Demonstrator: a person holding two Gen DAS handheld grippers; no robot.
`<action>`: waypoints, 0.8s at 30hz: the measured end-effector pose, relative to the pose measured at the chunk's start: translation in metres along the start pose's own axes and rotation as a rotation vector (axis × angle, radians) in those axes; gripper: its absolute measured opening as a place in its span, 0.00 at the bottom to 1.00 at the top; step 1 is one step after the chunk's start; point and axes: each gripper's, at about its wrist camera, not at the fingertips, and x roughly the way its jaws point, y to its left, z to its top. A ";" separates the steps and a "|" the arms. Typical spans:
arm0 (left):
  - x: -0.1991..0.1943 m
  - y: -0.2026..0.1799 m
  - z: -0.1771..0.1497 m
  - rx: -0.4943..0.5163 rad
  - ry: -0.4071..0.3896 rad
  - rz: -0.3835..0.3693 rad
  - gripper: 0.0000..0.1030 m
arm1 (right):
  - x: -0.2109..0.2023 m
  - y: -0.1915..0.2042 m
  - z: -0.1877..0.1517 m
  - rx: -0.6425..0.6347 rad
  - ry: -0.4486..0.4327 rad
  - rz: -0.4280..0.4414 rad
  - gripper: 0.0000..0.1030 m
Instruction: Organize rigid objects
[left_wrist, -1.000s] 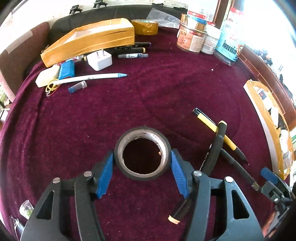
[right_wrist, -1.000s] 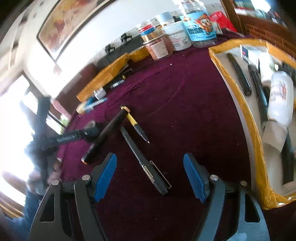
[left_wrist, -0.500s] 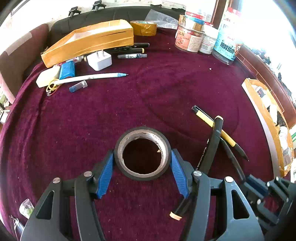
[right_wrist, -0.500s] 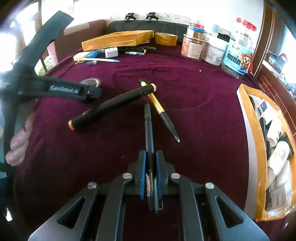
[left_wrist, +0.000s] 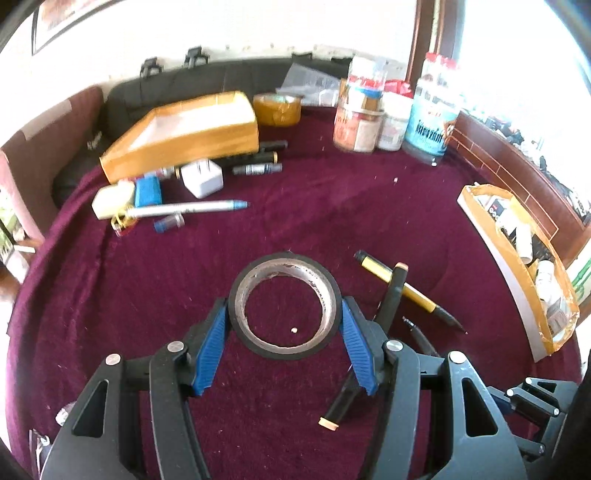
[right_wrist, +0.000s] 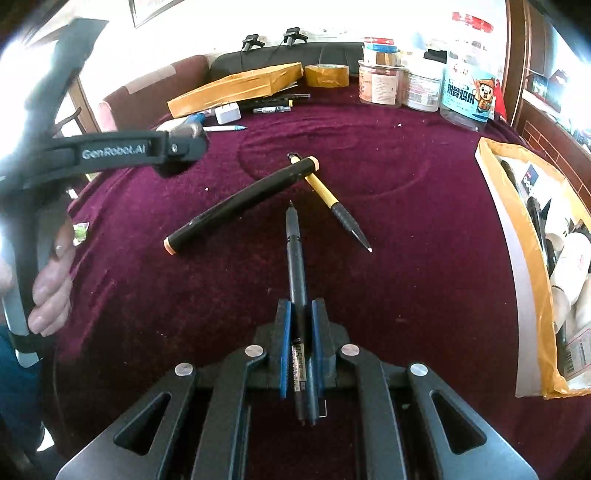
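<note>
My left gripper (left_wrist: 284, 325) is shut on a black tape roll (left_wrist: 284, 304) and holds it lifted above the maroon cloth. My right gripper (right_wrist: 300, 317) is shut on a black pen (right_wrist: 295, 254) that points forward, raised off the cloth. A black marker with orange ends (right_wrist: 243, 203) lies across a yellow and black pen (right_wrist: 328, 201) just ahead; both also show in the left wrist view, the marker (left_wrist: 391, 295) and the pen (left_wrist: 402, 291).
A yellow-edged tray (right_wrist: 524, 236) with several items sits at the right. A yellow box (left_wrist: 184, 136), a charger (left_wrist: 202, 178), pens, a brown tape roll (left_wrist: 277, 109) and jars (left_wrist: 358, 118) stand at the back. The left gripper's handle (right_wrist: 110, 151) is at the left.
My right gripper closed on the black pen and lifted it. My left gripper raised the tape roll off the cloth.
</note>
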 end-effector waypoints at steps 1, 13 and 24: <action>-0.001 -0.002 0.002 0.009 -0.014 0.006 0.57 | 0.000 0.001 0.000 -0.004 0.001 -0.005 0.09; -0.024 -0.014 0.000 0.068 -0.157 0.064 0.57 | -0.001 0.005 0.001 -0.032 0.004 -0.037 0.10; -0.036 -0.025 -0.005 0.112 -0.224 0.101 0.57 | -0.012 -0.005 -0.006 0.026 -0.007 0.005 0.09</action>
